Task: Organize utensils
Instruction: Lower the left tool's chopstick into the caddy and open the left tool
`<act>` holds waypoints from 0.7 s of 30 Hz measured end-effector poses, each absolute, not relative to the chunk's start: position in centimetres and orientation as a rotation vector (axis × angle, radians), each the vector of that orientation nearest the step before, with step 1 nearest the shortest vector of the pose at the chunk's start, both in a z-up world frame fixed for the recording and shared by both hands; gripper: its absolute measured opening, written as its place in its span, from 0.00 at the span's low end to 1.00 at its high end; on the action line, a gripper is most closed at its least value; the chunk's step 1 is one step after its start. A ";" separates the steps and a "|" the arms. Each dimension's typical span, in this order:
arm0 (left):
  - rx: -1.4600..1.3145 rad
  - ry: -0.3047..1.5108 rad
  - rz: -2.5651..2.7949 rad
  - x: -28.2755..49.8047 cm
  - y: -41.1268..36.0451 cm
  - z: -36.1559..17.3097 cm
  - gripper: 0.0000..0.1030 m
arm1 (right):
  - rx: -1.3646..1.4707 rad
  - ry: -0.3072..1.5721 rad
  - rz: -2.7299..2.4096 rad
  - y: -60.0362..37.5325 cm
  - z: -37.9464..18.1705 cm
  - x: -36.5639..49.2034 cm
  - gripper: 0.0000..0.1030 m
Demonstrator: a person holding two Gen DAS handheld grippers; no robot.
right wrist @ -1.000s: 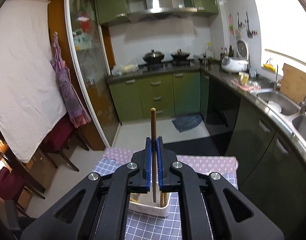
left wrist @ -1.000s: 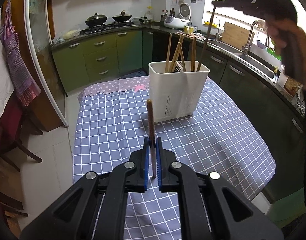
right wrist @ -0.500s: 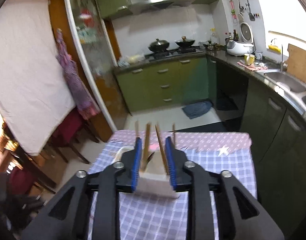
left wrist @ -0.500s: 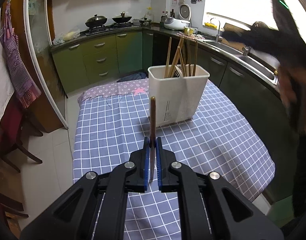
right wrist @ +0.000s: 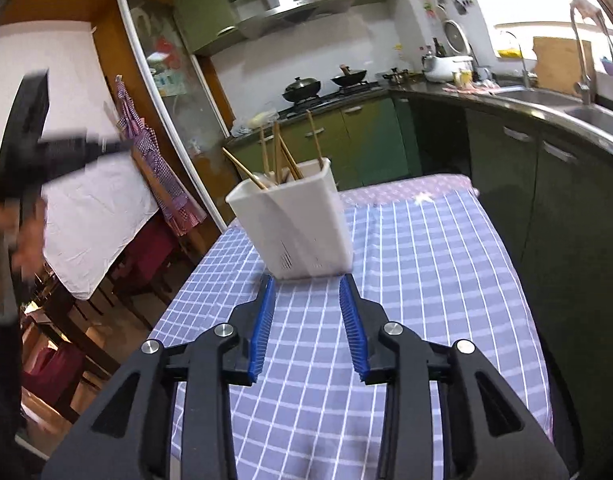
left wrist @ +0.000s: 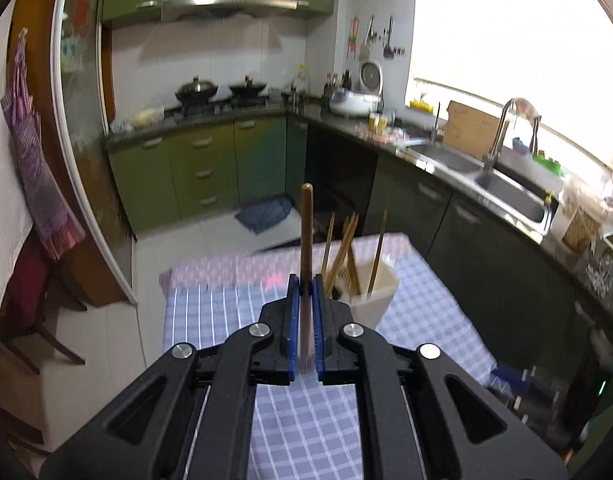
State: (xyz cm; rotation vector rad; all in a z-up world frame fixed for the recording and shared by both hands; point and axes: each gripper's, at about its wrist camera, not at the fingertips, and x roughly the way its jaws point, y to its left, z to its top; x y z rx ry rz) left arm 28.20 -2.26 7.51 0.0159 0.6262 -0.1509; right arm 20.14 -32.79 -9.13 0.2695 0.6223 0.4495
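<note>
The worktop (right wrist: 446, 280), under a blue checked cloth, carries one thing: the white utensil holder (right wrist: 294, 228), standing upright toward the far end, nearer the far-left corner in the right wrist view. A second ago the right gripper (right wrist: 306, 312) was clamped on a chopstick above that holder; half a second ago its jaws had parted over the rim, and now they stand wide apart and empty, low over the cloth just in front of the holder's base. That stick has evidently joined the bundle of chopsticks (right wrist: 282, 160) in the holder, so one more piece is sorted.

The left gripper (left wrist: 305, 332) has risen meanwhile: before, it looked at the holder from level with it on the near side; now it looks down on the holder from above, with the rim just right of its fingertips. Its jaws are closed on a dark brown chopstick (left wrist: 307, 240).

That chopstick stands near upright, long axis along the gripper's fingers, rounded end up. I judge it must be carried right and lowered into the holder.
</note>
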 end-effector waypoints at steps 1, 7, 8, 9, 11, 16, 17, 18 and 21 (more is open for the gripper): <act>0.017 0.614 -0.151 28.6 -2.6 8.1 0.06 | 0.270 0.629 0.447 -33.1 -9.6 19.7 0.39; 0.001 0.561 -0.133 32.3 -4.3 9.3 0.06 | 0.307 0.675 0.451 -34.9 -11.7 18.3 0.40; -0.004 0.561 -0.127 33.1 -4.5 8.9 0.06 | 0.311 0.678 0.447 -34.8 -11.6 18.4 0.40; -0.007 0.561 -0.122 33.7 -4.6 8.5 0.06 | 0.318 0.681 0.446 -35.2 -11.7 18.3 0.40; -0.002 0.566 -0.109 34.9 -4.8 7.5 0.06 | 0.332 0.679 0.444 -35.8 -11.7 18.1 0.40; 0.009 0.626 -0.093 36.7 -4.9 4.5 0.06 | 0.345 0.675 0.443 -36.4 -11.4 18.0 0.40; 0.012 0.650 -0.092 36.9 -4.9 3.5 0.06 | 0.345 0.677 0.444 -36.4 -11.3 18.1 0.41; 0.016 0.666 -0.089 36.9 -4.9 2.8 0.06 | 0.343 0.679 0.446 -36.3 -11.3 18.1 0.41; 0.025 0.712 -0.092 37.0 -4.8 0.8 0.06 | 0.343 0.687 0.453 -35.8 -11.2 18.2 0.41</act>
